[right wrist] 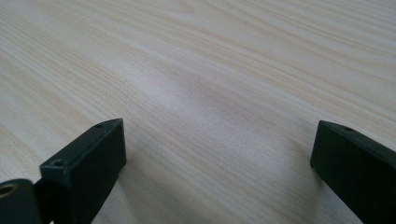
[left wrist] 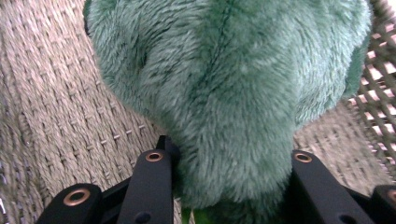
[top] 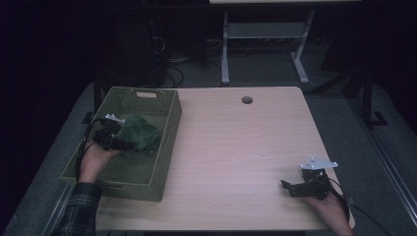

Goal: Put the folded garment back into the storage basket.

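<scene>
A dim room: grey floor (top: 344,113), a light wooden table (top: 236,147), a white-legged desk frame (top: 265,44) behind.

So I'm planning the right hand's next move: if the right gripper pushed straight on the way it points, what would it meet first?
Probably nothing soon. The right gripper points left over bare table, jaws open and empty. The woven basket lies farther that way, though depth is unclear.
</scene>
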A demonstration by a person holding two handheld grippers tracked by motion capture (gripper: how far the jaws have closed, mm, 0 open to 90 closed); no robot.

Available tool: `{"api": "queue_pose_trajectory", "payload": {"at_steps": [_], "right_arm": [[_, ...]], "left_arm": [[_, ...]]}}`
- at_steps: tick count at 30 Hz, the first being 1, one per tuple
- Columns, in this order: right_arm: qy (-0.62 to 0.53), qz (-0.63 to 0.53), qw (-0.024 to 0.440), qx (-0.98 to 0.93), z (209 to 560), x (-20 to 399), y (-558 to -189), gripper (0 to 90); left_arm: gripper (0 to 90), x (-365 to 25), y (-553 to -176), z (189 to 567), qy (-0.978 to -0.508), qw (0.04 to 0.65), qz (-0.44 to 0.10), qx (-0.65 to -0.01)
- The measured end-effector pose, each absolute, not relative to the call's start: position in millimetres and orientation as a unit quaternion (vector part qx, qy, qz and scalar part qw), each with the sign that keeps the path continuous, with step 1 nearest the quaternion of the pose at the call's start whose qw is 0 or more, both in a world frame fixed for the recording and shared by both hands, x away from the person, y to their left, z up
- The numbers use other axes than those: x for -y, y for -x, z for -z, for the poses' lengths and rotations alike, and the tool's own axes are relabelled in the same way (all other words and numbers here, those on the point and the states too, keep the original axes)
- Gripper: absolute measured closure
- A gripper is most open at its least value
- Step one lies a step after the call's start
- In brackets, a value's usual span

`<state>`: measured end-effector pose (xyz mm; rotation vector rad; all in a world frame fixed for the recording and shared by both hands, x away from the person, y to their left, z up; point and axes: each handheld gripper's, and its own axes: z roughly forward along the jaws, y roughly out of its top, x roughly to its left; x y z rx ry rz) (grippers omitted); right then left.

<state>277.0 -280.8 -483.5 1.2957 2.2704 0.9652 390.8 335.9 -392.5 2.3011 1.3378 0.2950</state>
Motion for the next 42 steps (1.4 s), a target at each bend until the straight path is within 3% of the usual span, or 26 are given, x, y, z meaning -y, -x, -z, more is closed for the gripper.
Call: {"api": "queue_pose_trajectory", "payload": {"at_steps": [8,14,21,26,27,31,42], "right_arm": [[-0.458,-0.341,0.177,-0.802,484,281,-277,2.8],[-0.457,-0.341,0.177,-0.802,484,281,-277,2.9],[-0.457,-0.341,0.177,-0.802,484,281,-277,2.8],[-0.457,-0.341,0.177,-0.802,484,281,-277,2.8],[-0.457,-0.341,0.177,-0.802,484,281,-277,2.8],[-0.457,-0.341,0.177,-0.802,484,281,-277,2.8],[-0.457,-0.341,0.177,-0.802,484,281,-277,2.8]], "left_arm": [[63.1,-337,-394,401,-0.839,0.217,-0.102,-0.489],[56.1,-335,-395,404,-0.843,0.211,-0.104,-0.485],[43.8,-335,-397,406,-0.845,0.203,-0.108,-0.483],[30.2,-334,-396,408,-0.844,0.201,-0.117,-0.483],[23.6,-334,-396,408,-0.844,0.201,-0.117,-0.483],[16.5,-335,-395,408,-0.841,0.204,-0.127,-0.484],[14.5,-339,-389,391,-0.830,0.240,-0.150,-0.481]]}}
